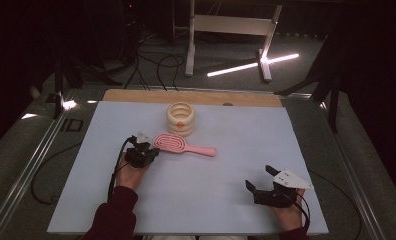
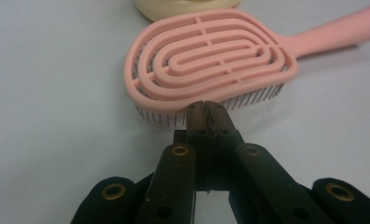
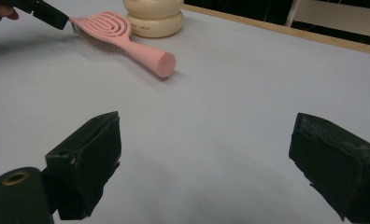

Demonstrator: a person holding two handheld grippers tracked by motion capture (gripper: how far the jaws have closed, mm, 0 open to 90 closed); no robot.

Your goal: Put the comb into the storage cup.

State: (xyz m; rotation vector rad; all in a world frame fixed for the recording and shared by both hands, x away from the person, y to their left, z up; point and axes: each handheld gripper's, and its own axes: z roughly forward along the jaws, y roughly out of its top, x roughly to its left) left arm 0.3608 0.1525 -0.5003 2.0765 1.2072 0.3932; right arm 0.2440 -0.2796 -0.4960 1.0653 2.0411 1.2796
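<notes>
A pink hairbrush lies on the pale blue mat, its handle pointing right. My left gripper is shut, and its closed tips sit right at the near edge of the brush head. In the left gripper view the two jaws press together in front of the bristles of the brush, with nothing between them. Near the front right, my right gripper rests open and holds nothing. Its view looks over bare mat toward the brush and the left gripper.
A cream ribbed container with an orange dot stands just behind the brush head, also seen as the container. The wooden table edge runs along the back. Cables and a white stand are on the floor beyond.
</notes>
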